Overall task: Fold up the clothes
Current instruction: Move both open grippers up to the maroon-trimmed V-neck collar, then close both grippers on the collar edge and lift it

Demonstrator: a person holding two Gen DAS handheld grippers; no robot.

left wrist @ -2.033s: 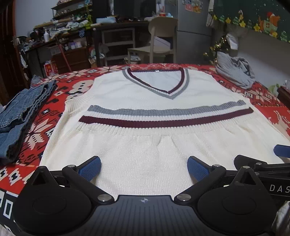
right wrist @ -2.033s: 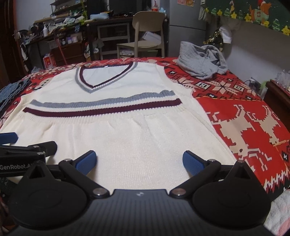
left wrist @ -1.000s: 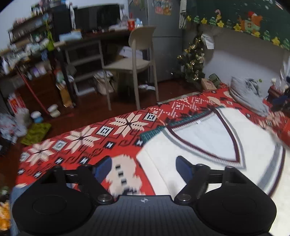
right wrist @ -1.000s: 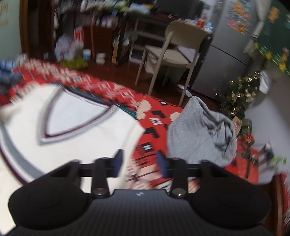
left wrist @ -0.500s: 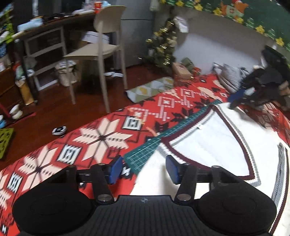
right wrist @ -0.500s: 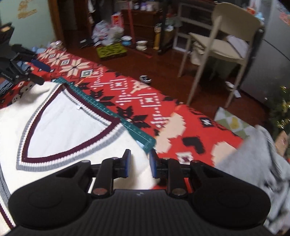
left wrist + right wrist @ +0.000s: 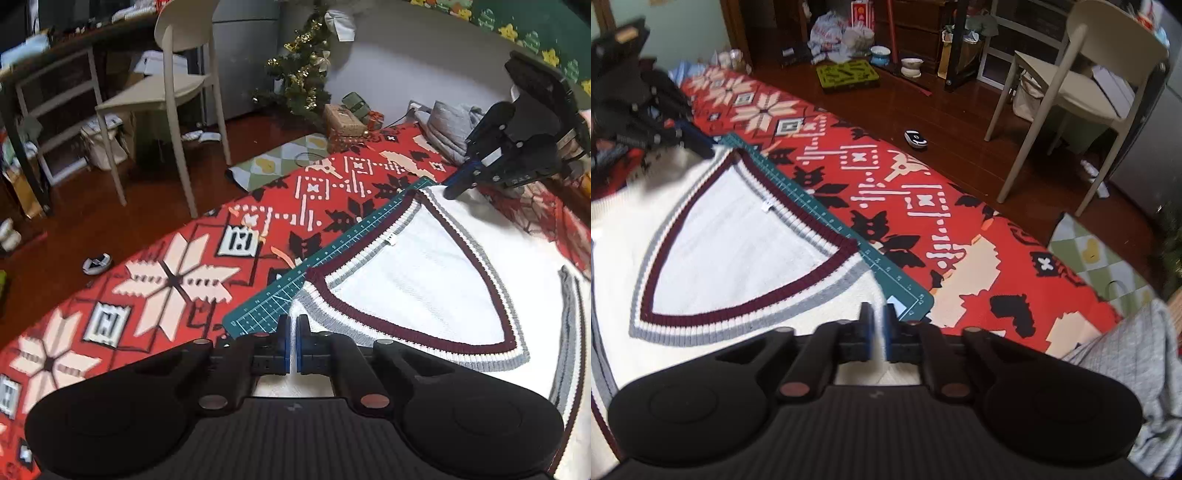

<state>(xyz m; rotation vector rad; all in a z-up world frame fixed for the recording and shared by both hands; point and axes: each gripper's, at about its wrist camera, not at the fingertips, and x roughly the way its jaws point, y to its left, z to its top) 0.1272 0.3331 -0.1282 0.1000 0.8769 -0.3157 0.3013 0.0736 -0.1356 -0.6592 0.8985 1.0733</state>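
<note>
A: Can you see the vest's (image 7: 424,280) hem?
B: No, the frame cuts it off, and each gripper body hides the shoulder it's over.
A: The far gripper (image 7: 698,146)?
B: Blurred.

Left tongs (image 7: 291,347) and right tongs (image 7: 877,334), matte black bodies, blue pads, round copper-toned screws

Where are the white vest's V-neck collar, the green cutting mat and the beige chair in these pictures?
V-neck collar (image 7: 417,334), left wrist view, on its maroon band.
green cutting mat (image 7: 317,262), left wrist view, on the ruled strip beside the vest.
beige chair (image 7: 1082,94), right wrist view, on its seat.
</note>
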